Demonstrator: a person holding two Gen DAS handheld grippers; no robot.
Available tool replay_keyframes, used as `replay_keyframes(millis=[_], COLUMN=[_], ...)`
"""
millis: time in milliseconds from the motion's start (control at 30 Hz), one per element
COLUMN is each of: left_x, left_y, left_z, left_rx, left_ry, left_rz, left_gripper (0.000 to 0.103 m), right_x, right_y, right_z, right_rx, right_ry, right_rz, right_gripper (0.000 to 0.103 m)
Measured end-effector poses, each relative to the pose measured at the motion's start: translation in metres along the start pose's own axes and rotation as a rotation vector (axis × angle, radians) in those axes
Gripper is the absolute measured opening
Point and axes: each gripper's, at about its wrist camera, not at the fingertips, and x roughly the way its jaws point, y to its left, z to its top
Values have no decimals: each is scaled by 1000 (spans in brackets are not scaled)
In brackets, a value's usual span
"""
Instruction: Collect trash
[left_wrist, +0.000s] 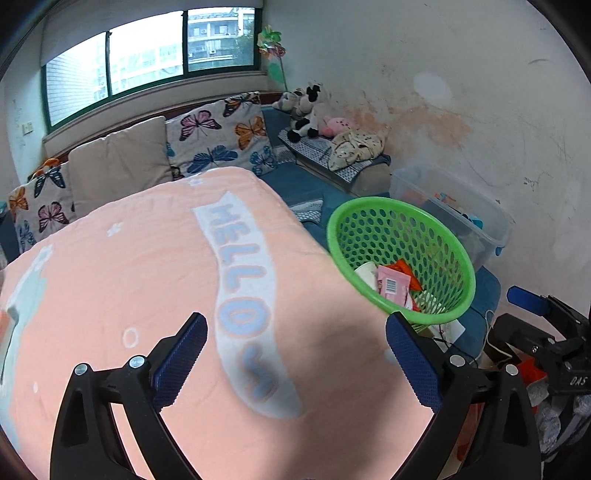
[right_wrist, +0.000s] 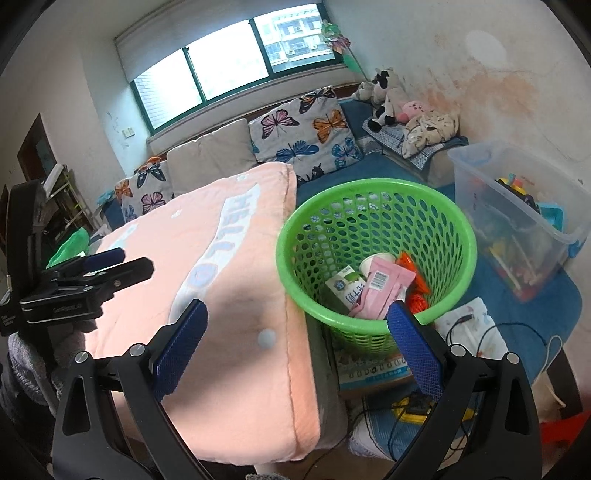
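A green perforated basket (right_wrist: 369, 218) stands right of a table covered by a pink HELLO cloth (right_wrist: 207, 280); it also shows in the left wrist view (left_wrist: 436, 236). Inside it lie a pink wrapper (right_wrist: 380, 286), a white carton (right_wrist: 345, 290), a paper cup (right_wrist: 373, 262) and orange wrappers (right_wrist: 408, 264). My right gripper (right_wrist: 297, 336) is open and empty, over the table's right edge and the basket's near rim. My left gripper (left_wrist: 295, 354) is open and empty above the pink cloth (left_wrist: 147, 280). The right gripper shows at the right of the left view (left_wrist: 543, 314).
A clear plastic bin of toys (right_wrist: 517, 206) stands right of the basket. A sofa with butterfly cushions (right_wrist: 306, 133) and plush toys (right_wrist: 388, 96) runs along the back under the window. Cables, a book (right_wrist: 373, 369) and a blue mat (right_wrist: 528, 314) lie on the floor.
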Motion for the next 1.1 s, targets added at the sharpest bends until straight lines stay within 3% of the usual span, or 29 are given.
replay_keyframes(millis=[633,1100], left_x=[-47,-68], left_y=[54,72], left_z=[-43,-68], left_rx=[-95,-120], left_ry=[-37,-63], left_rz=[153,253], left_gripper=[96,96], right_x=[5,11], right_y=[50,82], right_z=[-10,-20], right_rx=[-99,-154], right_ry=[21,44], right_rz=[-49,-58], right_gripper=[98,98])
